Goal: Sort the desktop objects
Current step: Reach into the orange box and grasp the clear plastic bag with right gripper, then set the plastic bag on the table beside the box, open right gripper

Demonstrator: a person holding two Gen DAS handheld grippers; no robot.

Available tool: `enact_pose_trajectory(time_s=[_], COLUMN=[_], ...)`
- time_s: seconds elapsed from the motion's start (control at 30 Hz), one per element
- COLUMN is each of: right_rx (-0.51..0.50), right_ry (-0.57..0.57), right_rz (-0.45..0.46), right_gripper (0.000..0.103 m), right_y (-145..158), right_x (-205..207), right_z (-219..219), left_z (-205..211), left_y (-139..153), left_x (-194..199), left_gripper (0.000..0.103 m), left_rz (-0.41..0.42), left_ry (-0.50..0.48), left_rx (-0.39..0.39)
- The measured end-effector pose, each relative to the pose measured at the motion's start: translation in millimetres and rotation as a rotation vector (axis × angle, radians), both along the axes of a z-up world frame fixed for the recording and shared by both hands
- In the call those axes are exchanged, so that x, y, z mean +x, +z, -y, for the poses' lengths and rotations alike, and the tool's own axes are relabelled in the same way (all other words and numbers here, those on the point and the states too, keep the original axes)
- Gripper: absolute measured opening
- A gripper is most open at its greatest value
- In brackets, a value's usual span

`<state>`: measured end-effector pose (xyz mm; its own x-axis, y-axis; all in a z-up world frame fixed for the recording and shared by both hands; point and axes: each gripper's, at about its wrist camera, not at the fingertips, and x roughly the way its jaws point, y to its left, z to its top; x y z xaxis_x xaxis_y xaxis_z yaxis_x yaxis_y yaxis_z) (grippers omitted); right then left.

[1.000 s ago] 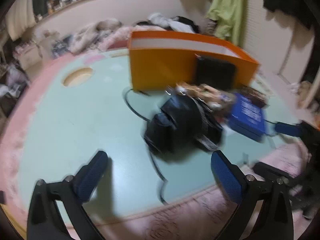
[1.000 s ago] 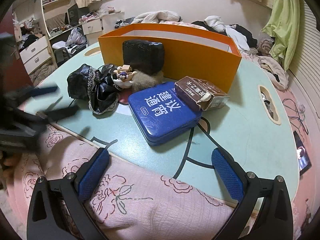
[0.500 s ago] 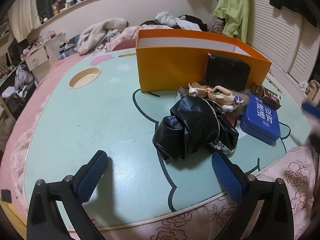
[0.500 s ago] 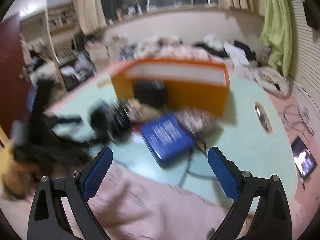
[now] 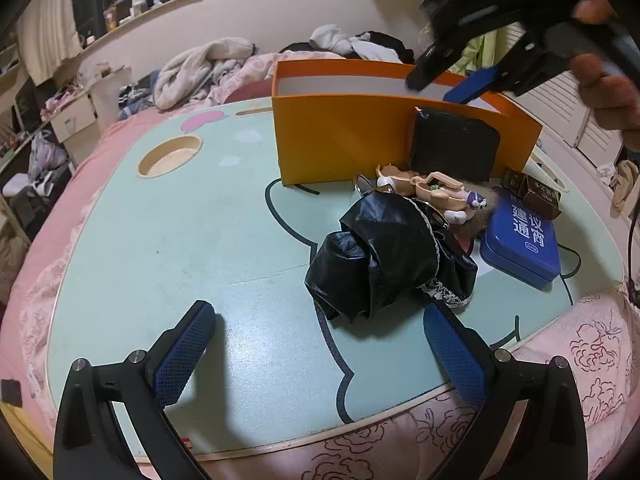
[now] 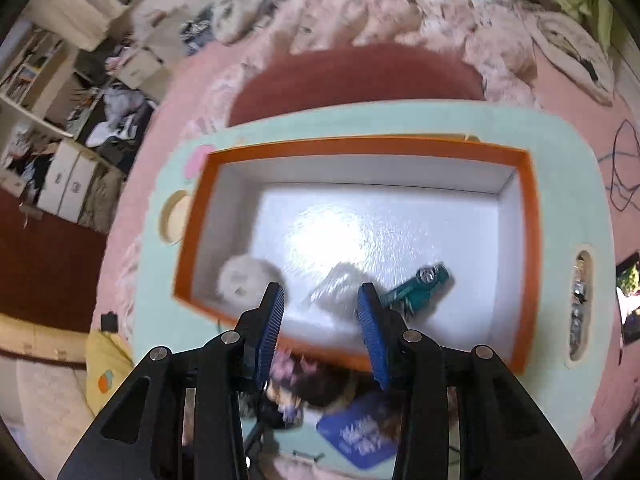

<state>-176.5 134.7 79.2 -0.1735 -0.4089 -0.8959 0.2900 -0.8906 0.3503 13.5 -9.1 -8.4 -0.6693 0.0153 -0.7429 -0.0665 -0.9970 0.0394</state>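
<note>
An orange box [image 5: 344, 136] with a white inside [image 6: 380, 224] stands on the mint table [image 5: 180, 240]. In front of it lie a black crumpled garment [image 5: 384, 260], a doll figure [image 5: 432, 192], a black pouch [image 5: 452, 148], a blue tin [image 5: 520, 240] and a brown carton [image 5: 534, 196]. My left gripper [image 5: 316, 344] is open and empty, low over the table's near edge. My right gripper [image 6: 320, 332] hovers high above the box, looking down, part open with nothing between its pads. Inside the box lie a white fluffy ball [image 6: 244, 280] and a teal toy [image 6: 420, 284].
A round hole [image 5: 170, 156] is cut in the table at the left. Pink bedding [image 5: 560, 360] surrounds the table. Piled clothes [image 5: 208, 68] lie behind. The right gripper body [image 5: 520, 20] hangs over the box's right end in the left wrist view.
My right gripper has risen from the table's near edge to above the orange box, tilted downward, and its jaws have narrowed. The left gripper has steadied and stays open.
</note>
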Motion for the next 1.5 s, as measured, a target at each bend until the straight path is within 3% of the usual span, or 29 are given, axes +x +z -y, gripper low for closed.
enact_pose_trajectory(time_s=[0.2,0.23,0.3,0.43,0.57,0.73,0.87,0.93,1.03,1.17,1.27,1.33,1.37,1.43,1.5], right_rx=[0.151,0.179,0.21,0.116,-0.017,-0.097,-0.054,-0.011,-0.035,0.009,-0.044,-0.066,-0.068,-0.067,-0.077], right_ry=[0.008,0.017,0.033,0.019,0.003,0.059,0.064,0.037,0.02,0.07,0.039,0.006,-0.014,-0.031,0.0], right_rz=[0.094,0.106,0.054,0.036,-0.08,-0.22,-0.234,-0.235,-0.224,-0.24,-0.321,-0.419,-0.482,-0.566,-0.569], right_gripper=[0.04,0.035,0.031,0.03,0.03,0.031,0.031,0.032,0.033,0.043,0.046,0.077,0.082,0.083,0.083], right_y=[-40.9,-48.4,-47.2,-39.6,-0.2,35.9,14.3,-2.1,-24.2,-48.3,-37.7,-22.2,-13.5,-0.7,0.8], right_x=[-19.2,-19.2,-17.4,-13.5,-0.3,54.2,86.7,87.5,75.5,71.7,84.9,102.3,113.4,136.6,158.9], right_z=[19.4,22.5,27.2,19.5,0.0,-24.7,-38.5,-38.3,-38.5,-23.8,-32.2,-41.2,-47.1,-57.1,-65.1], left_z=[0.3,0.3,0.3,0.0,0.0,0.6,0.7,1.0,1.5,1.2,0.7,1.5,0.9,0.9,1.0], left_y=[-0.2,0.4,2.4,1.6,2.0,2.2,1.4,1.8,2.2,2.6,1.6,2.3,1.7,1.7,1.7], left_x=[-0.4,0.2,1.8,1.2,1.4,1.0,0.1,0.4,0.7,0.5,-0.6,0.0,-0.7,-0.8,-0.9], left_gripper=[0.103,0.103,0.103,0.103,0.103,0.103,0.103,0.103,0.103,0.103,0.103,0.103,0.103,0.103,0.103], left_rz=[0.002,0.0,-0.001,-0.002,-0.002,-0.002,-0.002,-0.002,-0.003,-0.003,-0.002,-0.002,-0.002,-0.002,-0.002], left_ry=[0.0,0.0,0.0,0.001,0.001,0.001,0.001,0.0,0.0,0.0,0.001,0.001,0.001,0.001,0.001], left_rx=[-0.001,-0.001,0.003,0.0,0.0,0.0,0.0,0.0,0.001,0.002,0.001,0.001,0.001,0.001,0.001])
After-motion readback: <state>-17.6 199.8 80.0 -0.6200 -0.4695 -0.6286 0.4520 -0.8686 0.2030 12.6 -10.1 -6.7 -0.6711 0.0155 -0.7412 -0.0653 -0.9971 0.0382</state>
